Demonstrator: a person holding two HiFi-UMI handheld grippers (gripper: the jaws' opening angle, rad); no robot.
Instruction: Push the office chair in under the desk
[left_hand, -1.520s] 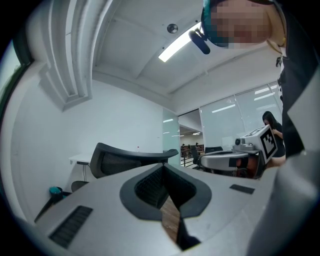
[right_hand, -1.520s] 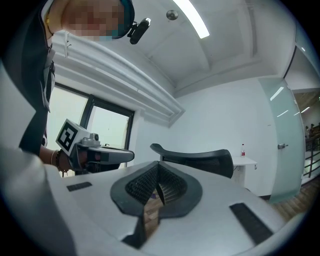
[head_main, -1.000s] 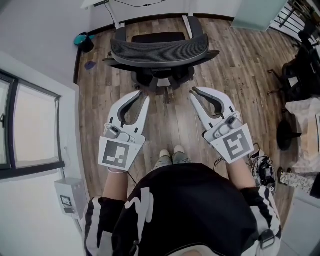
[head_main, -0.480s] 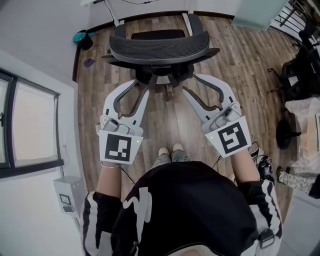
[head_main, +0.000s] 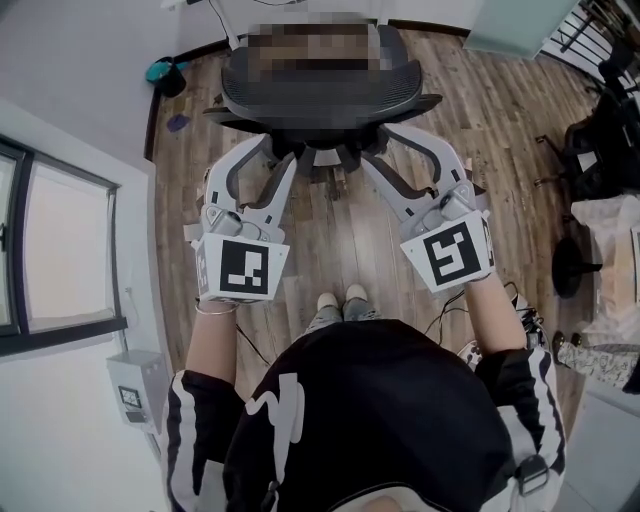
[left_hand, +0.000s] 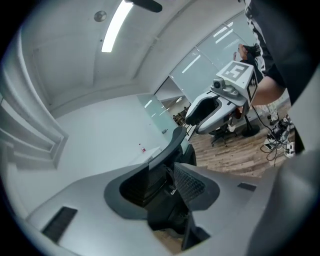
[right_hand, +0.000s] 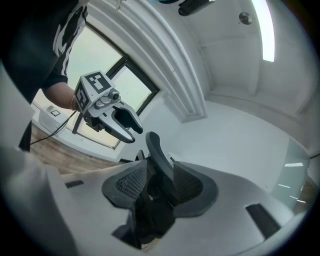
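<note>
The black mesh-backed office chair (head_main: 320, 95) stands on the wood floor, facing the white desk (head_main: 232, 42) at the top of the head view. My left gripper (head_main: 264, 160) reaches the left part of the backrest and my right gripper (head_main: 397, 150) the right part. Both sets of jaws have just been opening and stand apart. In the left gripper view the backrest (left_hand: 172, 145) runs between the left gripper's (left_hand: 167, 200) jaws; the right gripper (left_hand: 215, 110) shows beyond. In the right gripper view the backrest (right_hand: 157, 152) likewise lies between the right gripper's (right_hand: 150, 200) jaws.
A window and white wall run along the left, with a small wall box (head_main: 140, 395). A teal object (head_main: 165, 78) lies by the desk leg. Dark furniture (head_main: 600, 140) and cables (head_main: 525, 335) crowd the right side. The person's feet (head_main: 342, 303) stand behind the chair.
Both grippers have moved forward to the chair's backrest and rolled. Their jaws, shut a second ago, now stand apart around the backrest's edge.
</note>
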